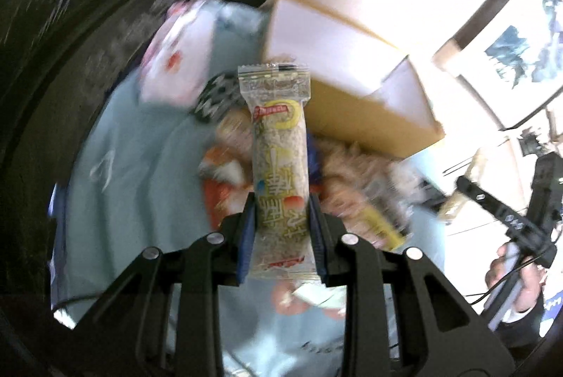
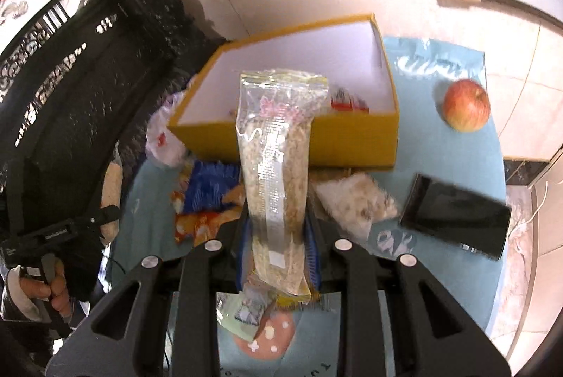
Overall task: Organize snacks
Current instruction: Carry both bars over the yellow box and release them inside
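Both my grippers, left (image 1: pixel 283 218) and right (image 2: pixel 278 236), are clamped on long clear-wrapped grain snack bars (image 1: pixel 279 173) (image 2: pixel 274 166), held lengthwise above the snack pile, probably headed for the open yellow cardboard box (image 2: pixel 352 145) just behind.
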